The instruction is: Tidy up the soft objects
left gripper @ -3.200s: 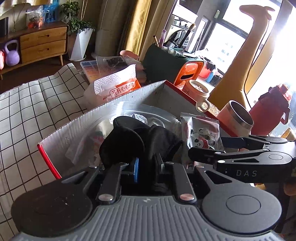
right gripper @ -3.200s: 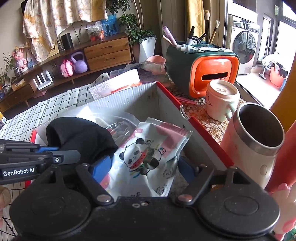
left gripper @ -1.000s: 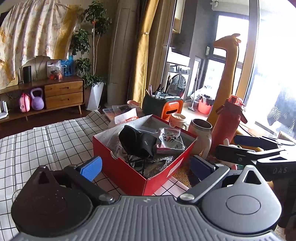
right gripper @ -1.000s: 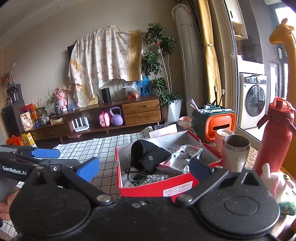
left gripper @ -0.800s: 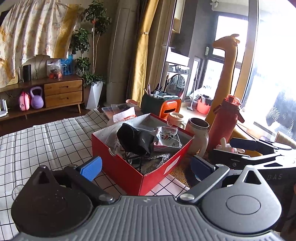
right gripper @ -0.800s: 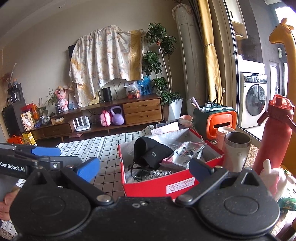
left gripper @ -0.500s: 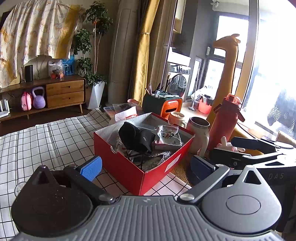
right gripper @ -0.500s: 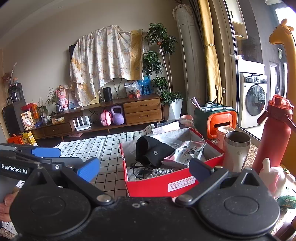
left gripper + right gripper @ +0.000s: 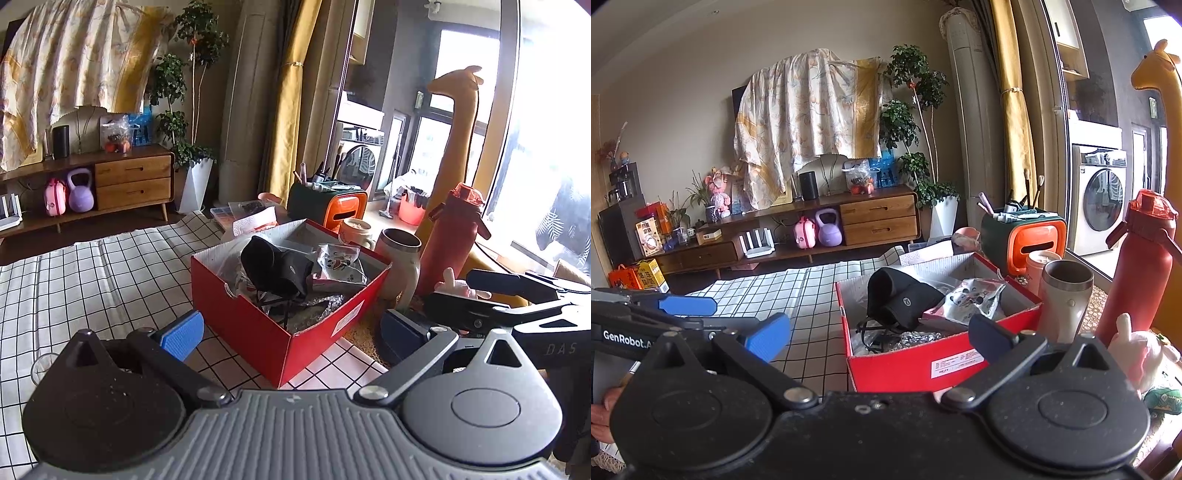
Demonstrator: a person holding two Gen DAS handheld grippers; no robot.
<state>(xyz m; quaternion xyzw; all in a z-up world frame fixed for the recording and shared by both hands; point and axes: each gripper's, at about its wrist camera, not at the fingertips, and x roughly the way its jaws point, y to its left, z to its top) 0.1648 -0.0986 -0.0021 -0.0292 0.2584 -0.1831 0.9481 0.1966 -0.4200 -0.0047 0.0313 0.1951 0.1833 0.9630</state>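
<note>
Red box (image 9: 912, 365) with black pouch (image 9: 901, 301) between spread empty fingers (image 9: 768, 338)

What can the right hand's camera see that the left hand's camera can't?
Only the right wrist view shows the pink plush doll on the far shelf and the orange boxes beside it. Only the left wrist view shows the small red bucket by the window. Both show the red box holding the black pouch and panda packet, the steel cup and the red bottle.
</note>
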